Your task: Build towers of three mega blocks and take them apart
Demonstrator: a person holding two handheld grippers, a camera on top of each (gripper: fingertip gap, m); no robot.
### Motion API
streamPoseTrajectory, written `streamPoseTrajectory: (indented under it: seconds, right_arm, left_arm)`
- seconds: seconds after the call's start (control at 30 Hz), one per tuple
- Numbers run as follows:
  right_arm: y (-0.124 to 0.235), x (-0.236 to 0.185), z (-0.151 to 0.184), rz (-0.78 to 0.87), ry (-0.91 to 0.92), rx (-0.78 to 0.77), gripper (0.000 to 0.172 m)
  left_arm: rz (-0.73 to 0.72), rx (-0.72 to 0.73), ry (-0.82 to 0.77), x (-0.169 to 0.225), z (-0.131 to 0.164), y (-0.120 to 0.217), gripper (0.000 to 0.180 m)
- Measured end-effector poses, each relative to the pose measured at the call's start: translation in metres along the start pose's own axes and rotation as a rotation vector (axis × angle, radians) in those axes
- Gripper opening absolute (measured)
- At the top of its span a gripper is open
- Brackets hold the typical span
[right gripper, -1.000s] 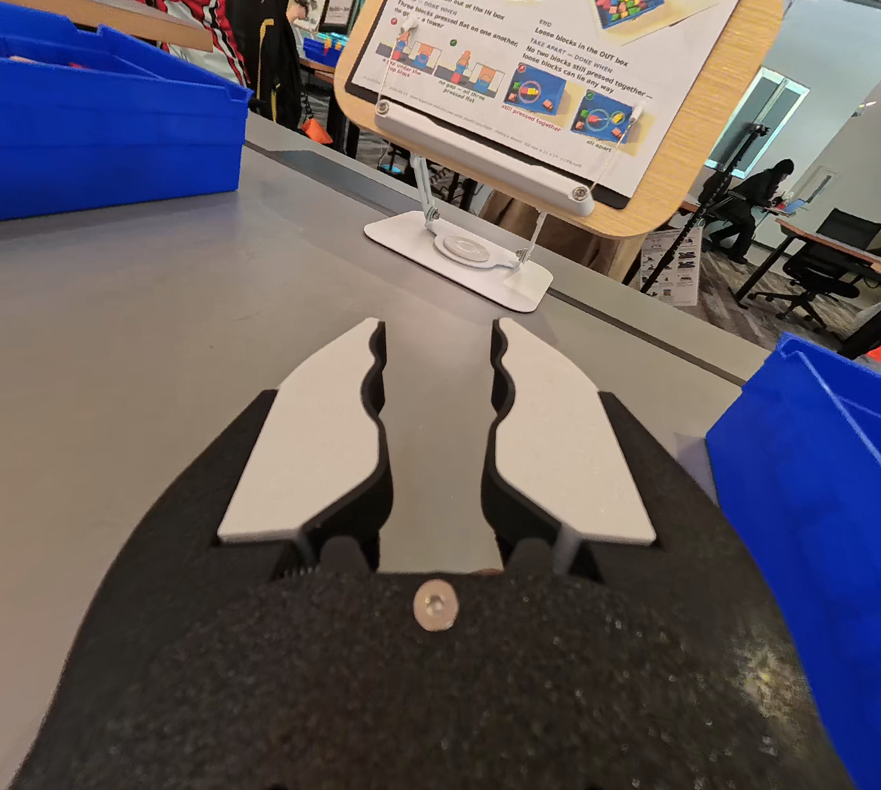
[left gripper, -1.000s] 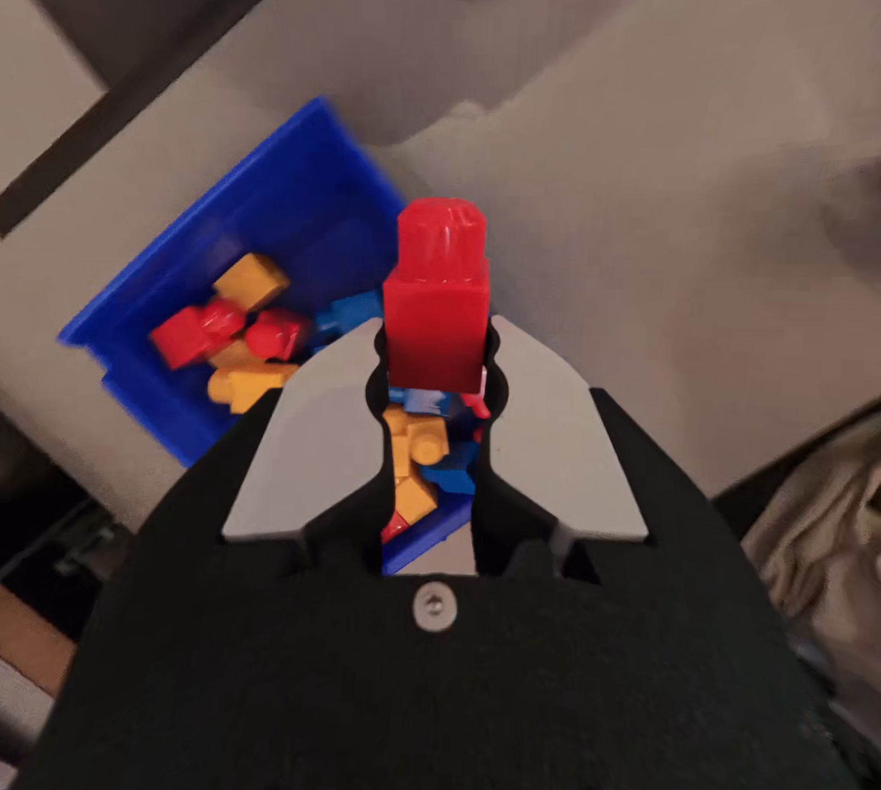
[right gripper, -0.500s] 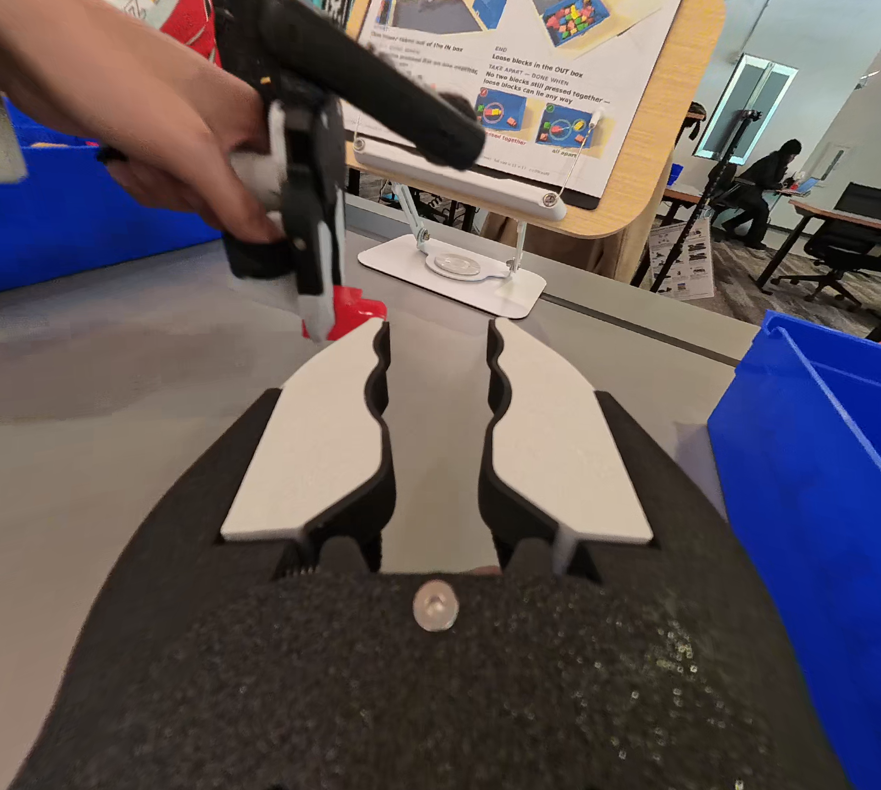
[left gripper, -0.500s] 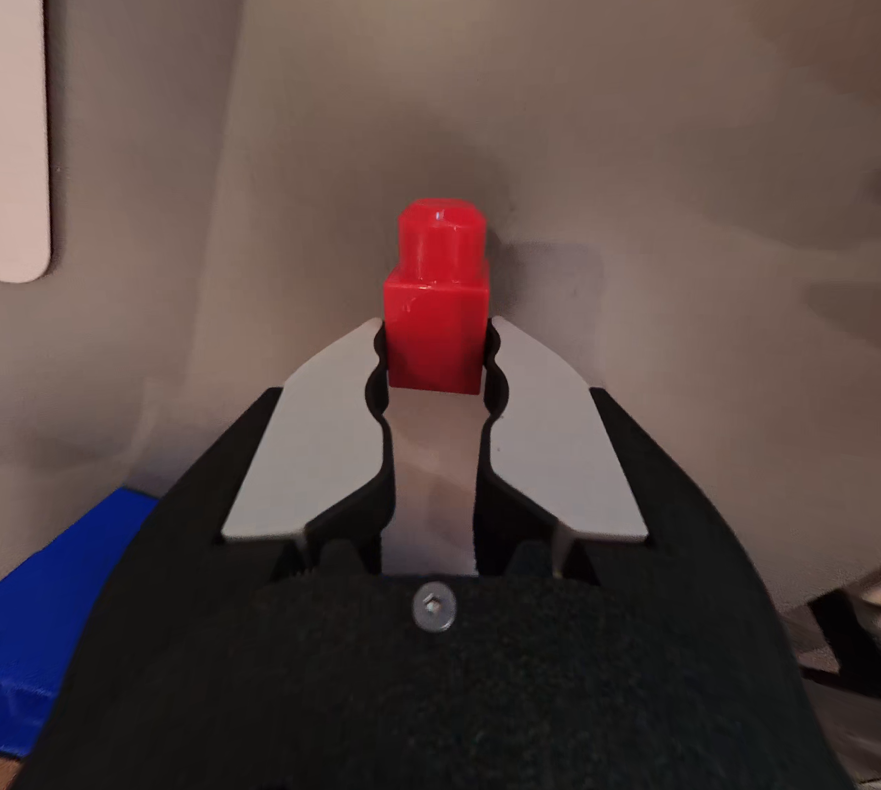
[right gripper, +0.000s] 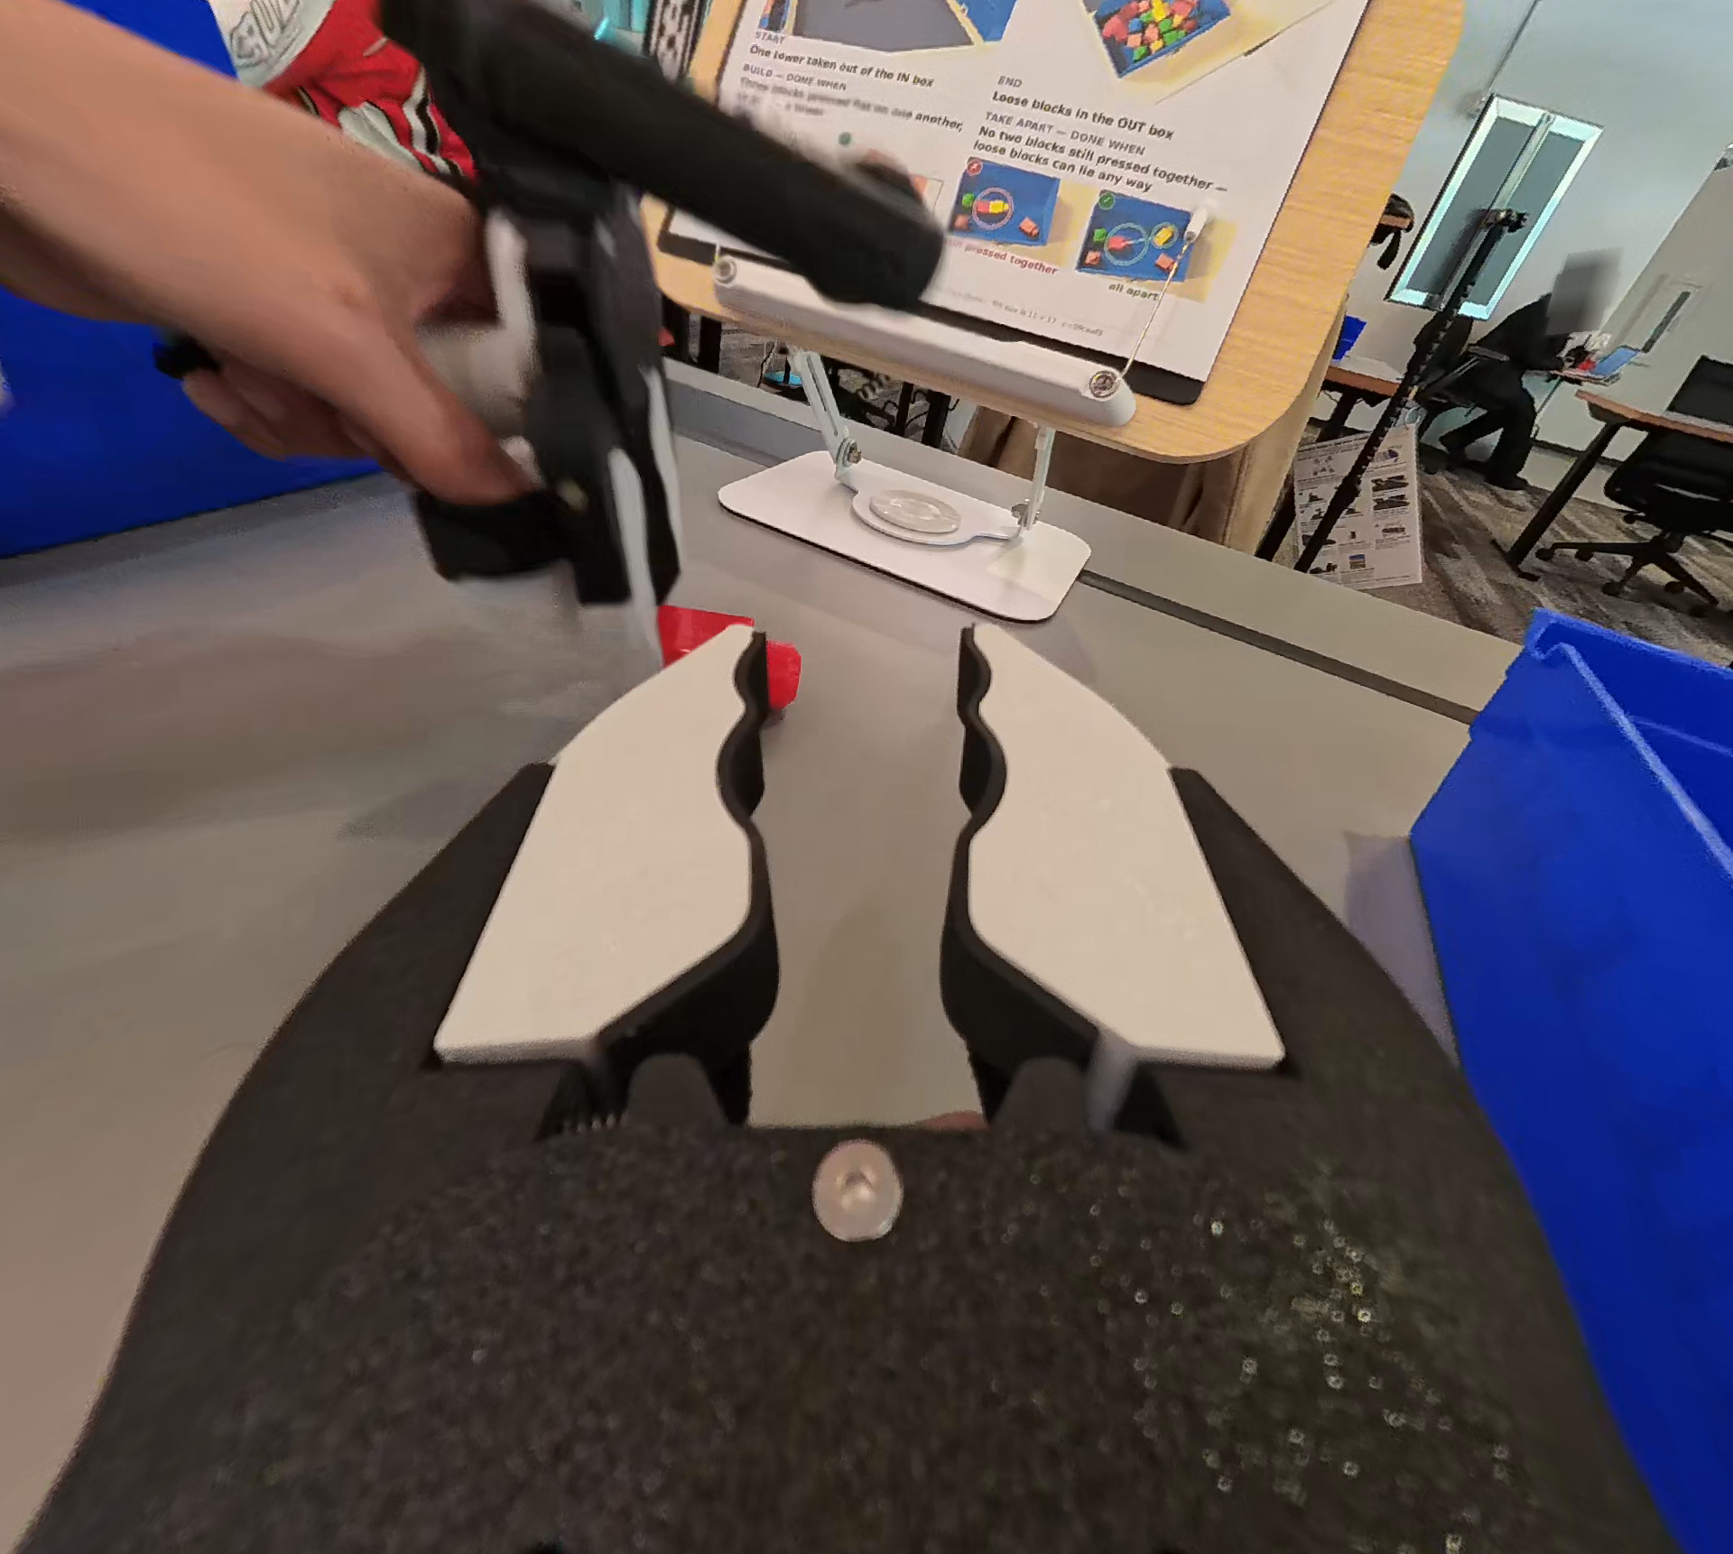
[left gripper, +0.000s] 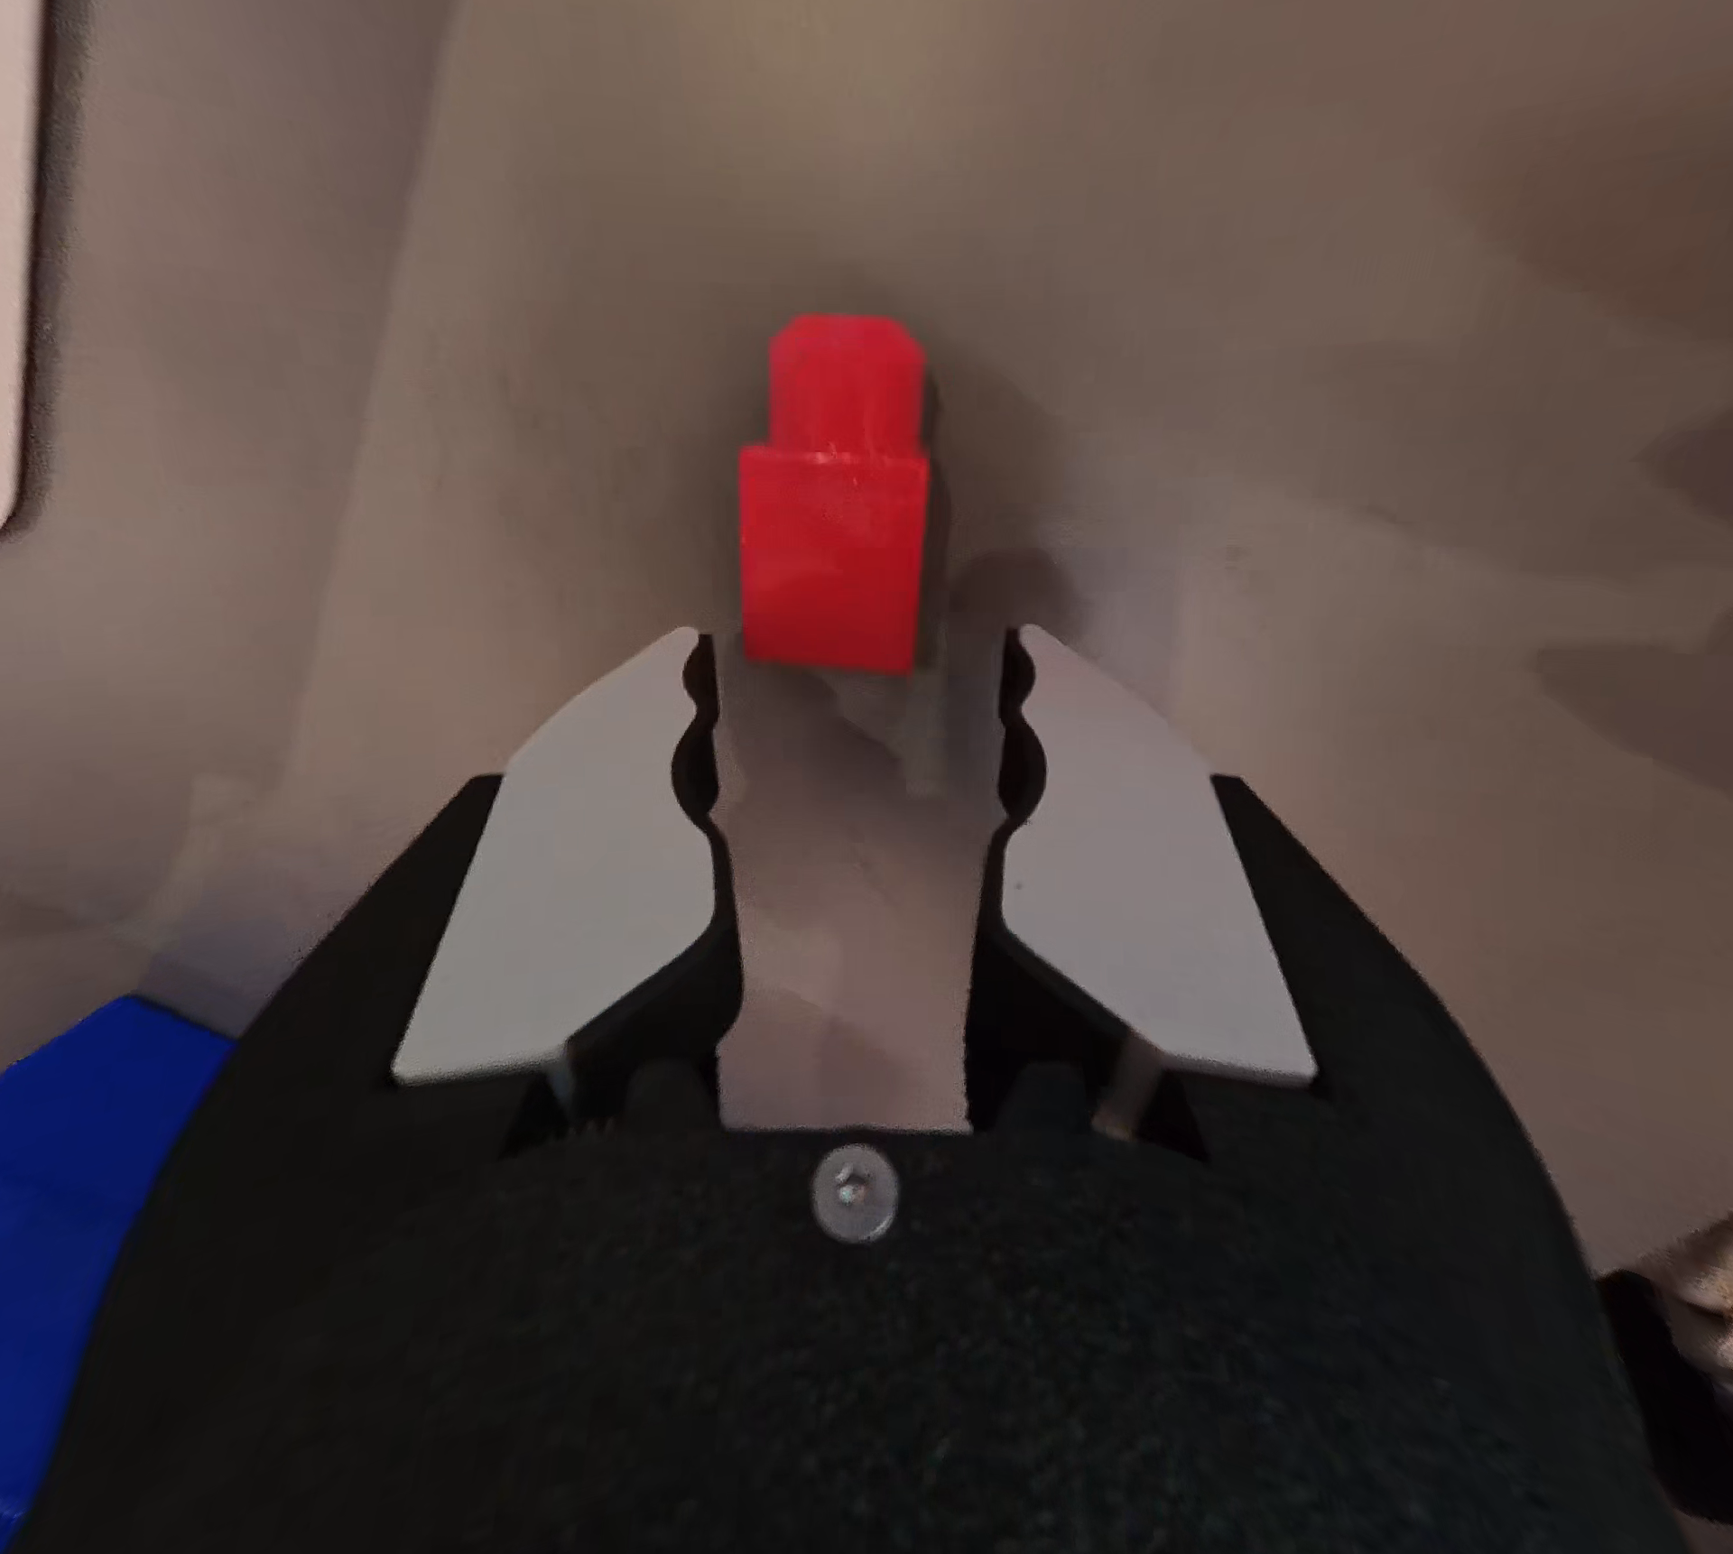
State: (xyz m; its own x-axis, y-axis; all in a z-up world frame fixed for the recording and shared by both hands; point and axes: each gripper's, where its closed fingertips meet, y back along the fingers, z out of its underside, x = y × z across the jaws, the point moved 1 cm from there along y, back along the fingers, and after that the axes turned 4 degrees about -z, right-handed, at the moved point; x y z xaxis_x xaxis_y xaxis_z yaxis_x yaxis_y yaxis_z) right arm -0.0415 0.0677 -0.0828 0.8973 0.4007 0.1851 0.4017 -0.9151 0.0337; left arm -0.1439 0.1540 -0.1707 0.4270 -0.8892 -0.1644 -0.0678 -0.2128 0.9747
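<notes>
A red mega block (left gripper: 830, 553) lies on its side on the grey table (left gripper: 1219, 196), its stud pointing away from my left gripper (left gripper: 858, 637). The left gripper is open. Its fingertips stand just short of the block and wider than it, with a gap on both sides. In the right wrist view the same block (right gripper: 699, 632) lies under the tip of the left gripper (right gripper: 642, 590), which a hand (right gripper: 281, 309) holds. My right gripper (right gripper: 861, 637) is open and empty, low over the table. Its left finger (right gripper: 656, 806) hides part of the block.
A blue bin (right gripper: 1594, 900) stands close on the right and another blue bin (right gripper: 94, 431) at the far left. An instruction sheet on a wooden stand (right gripper: 1313, 196) with a white base (right gripper: 1032, 571) stands behind. A blue bin corner (left gripper: 75, 1181) shows at the lower left.
The left gripper carried the red block from over the blue bin of blocks down to the table, then opened and drew back, leaving it lying there. The right gripper barely moved.
</notes>
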Motion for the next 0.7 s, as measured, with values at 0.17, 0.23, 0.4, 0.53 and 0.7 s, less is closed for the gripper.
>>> streamPoseTrajectory:
  seconds: [0.17,0.23,0.4,0.53,0.7]
  right_arm:
    - [-0.001,-0.004,0.003,-0.014,0.002,-0.013,0.039]
    - [-0.002,-0.005,0.003,-0.015,0.005,-0.016,0.039]
    - [-0.005,-0.007,0.004,-0.018,0.013,-0.024,0.039]
    - [-0.008,-0.009,0.004,-0.021,0.026,-0.028,0.039]
    - [-0.007,-0.010,0.004,-0.021,0.039,-0.026,0.039]
  left_arm:
    - [-0.016,0.288,0.034,0.008,0.053,0.103,0.070]
    - [-0.072,0.349,0.072,-0.002,0.100,0.146,0.071]
    - [-0.204,0.166,0.234,-0.055,0.229,0.178,0.072]
    - [-0.111,-0.012,0.416,-0.082,0.279,0.137,0.067]
    - [-0.040,-0.111,0.530,-0.104,0.298,0.087,0.064]
